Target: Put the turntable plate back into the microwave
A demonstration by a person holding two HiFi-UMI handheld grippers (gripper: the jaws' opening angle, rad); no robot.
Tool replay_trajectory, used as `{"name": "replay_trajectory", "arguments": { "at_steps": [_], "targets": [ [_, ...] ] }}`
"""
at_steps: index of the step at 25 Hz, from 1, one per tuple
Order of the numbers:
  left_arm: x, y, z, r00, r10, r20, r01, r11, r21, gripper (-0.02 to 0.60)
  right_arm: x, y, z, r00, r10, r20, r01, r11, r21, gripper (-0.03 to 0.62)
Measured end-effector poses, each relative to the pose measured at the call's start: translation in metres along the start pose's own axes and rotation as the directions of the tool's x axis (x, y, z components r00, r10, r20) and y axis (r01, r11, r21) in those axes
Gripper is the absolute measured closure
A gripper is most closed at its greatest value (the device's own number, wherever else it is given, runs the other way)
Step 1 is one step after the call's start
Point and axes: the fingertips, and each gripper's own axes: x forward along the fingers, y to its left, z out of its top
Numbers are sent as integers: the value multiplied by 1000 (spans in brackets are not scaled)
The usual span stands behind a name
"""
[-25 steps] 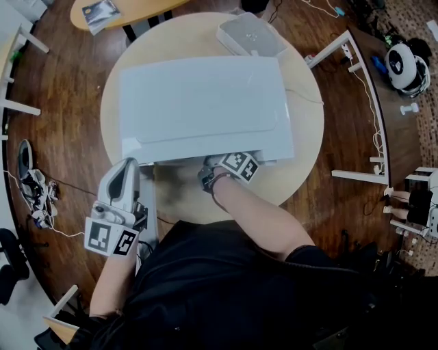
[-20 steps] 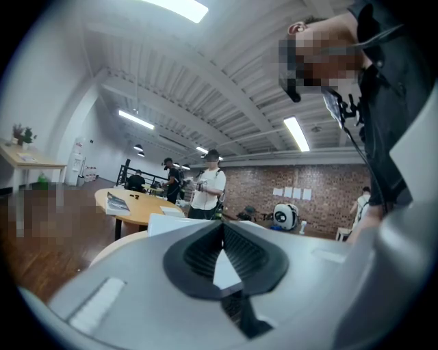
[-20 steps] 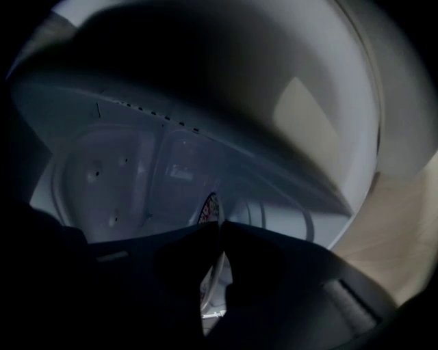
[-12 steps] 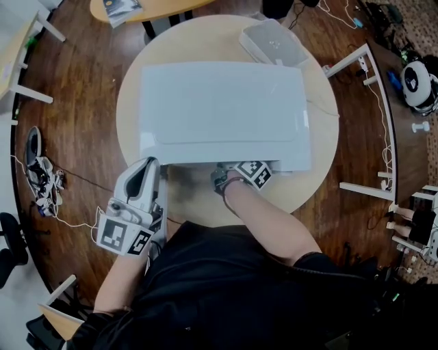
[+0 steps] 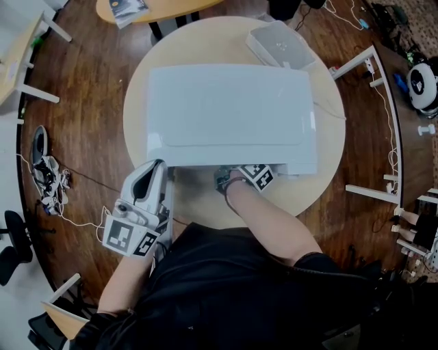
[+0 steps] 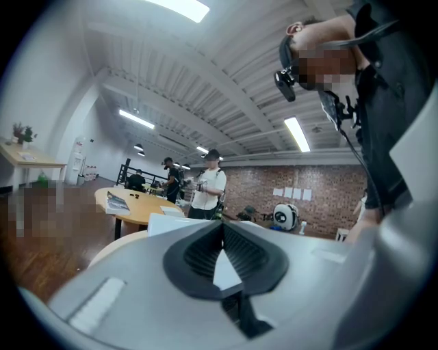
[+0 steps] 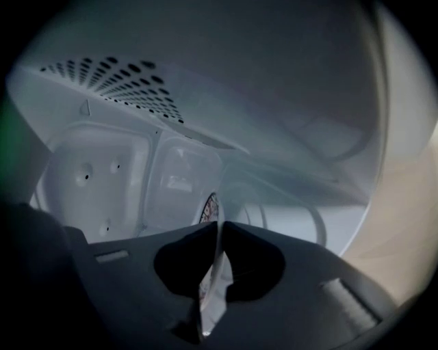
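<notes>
Right gripper [image 7: 219, 229]: forearm reaches into the microwave [image 5: 233, 116] cavity, tilted slightly down, jaws clamped on the glass turntable plate [image 7: 301, 222] rim.
Left gripper [image 5: 158, 167]: level at the microwave's front-left corner, jaws together, empty.

Boxy metal microwave [image 5: 233, 113]: white
Round glass turntable plate [image 7: 314, 216]: clear
Round wooden table [image 5: 330, 137]: pale beige
Plank floor [image 5: 82, 102]: dark brown

There are two tools, the left tool [image 6: 222, 236] and the right tool [image 7: 219, 239]. One microwave [image 5: 233, 113], one turntable plate [image 7: 304, 222], one round table [image 5: 328, 130], one grey box [image 5: 280, 44], one oval table [image 5: 171, 7], one magazine [image 5: 128, 8].
</notes>
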Motion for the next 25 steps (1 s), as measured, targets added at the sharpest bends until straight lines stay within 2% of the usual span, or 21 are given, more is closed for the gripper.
{"name": "replay_trajectory", "arguments": {
  "at_steps": [18,25],
  "targets": [
    [2,-1,-4,1000,-1,-13,1,1000,12,578,9,-10,3,998,-49,31,47,997,56,560],
    [1,-4,-8,1000,3,-31,-3,1000,9,578,7,-7,3,999,-15,43,11,996,87,541]
  ]
}}
